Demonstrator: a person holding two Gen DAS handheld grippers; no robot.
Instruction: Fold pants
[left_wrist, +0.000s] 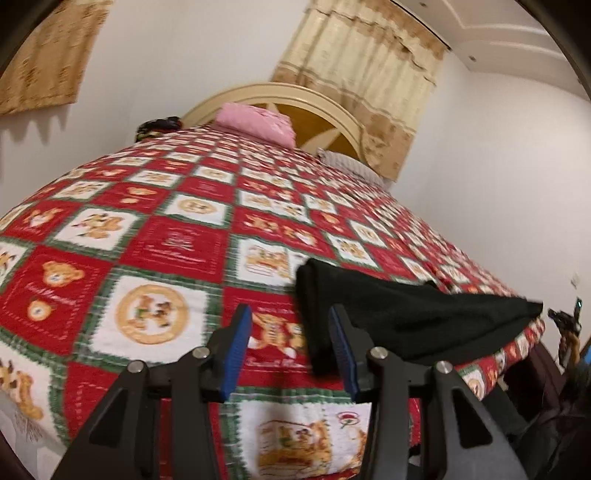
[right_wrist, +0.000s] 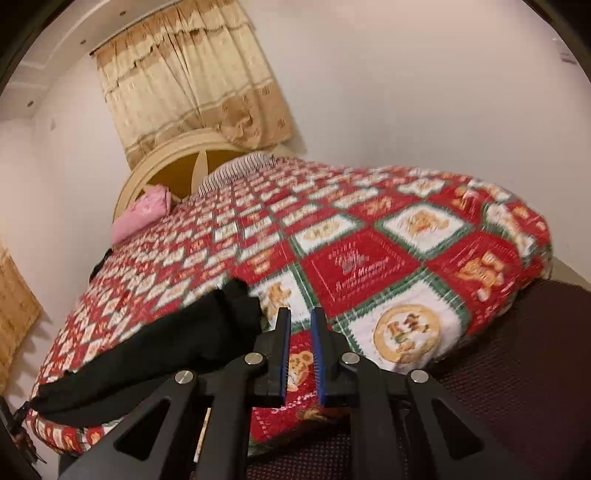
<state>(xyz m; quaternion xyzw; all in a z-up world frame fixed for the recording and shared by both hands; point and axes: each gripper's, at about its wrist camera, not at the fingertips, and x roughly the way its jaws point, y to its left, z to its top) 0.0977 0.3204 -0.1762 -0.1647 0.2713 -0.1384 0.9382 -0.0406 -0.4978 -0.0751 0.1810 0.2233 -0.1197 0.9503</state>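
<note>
Room: bedroom with white walls, tan curtain (left_wrist: 362, 70) hanging behind a curved cream headboard (right_wrist: 159, 166).
Surface: bed under a red, white and green patchwork quilt (left_wrist: 166, 236) printed with bears, serving as the folding surface.
Pants: black pants (left_wrist: 399, 314) lying near the foot edge of the bed, looking already doubled into a compact bundle with one rounded folded end; lying flat probably so the folds keep their shape.
Left gripper: left gripper (left_wrist: 291, 350) hovering just beside the rounded end of the pants, jaws spread wide with nothing between them; right blue pad overlapping the cloth edge in this view, contact impossible to tell.
Right gripper: right gripper (right_wrist: 300, 350) hovering over the quilt just beside the other end of the bundle, jaws nearly together with a thin gap, gripping nothing.
Stage (judgement): seeming late in the fold, both tools off the cloth, perhaps pulling clear or lining up for one more fold.
Pillows: pink pillow (left_wrist: 255, 123) resting against the headboard, a striped one (right_wrist: 236, 166) beside it, well apart from the pants.
Containers: none showing in either view, so nothing to report inside any.
Blur: both views smeared, suggesting motion; fine detail of the folds unclear.
</note>
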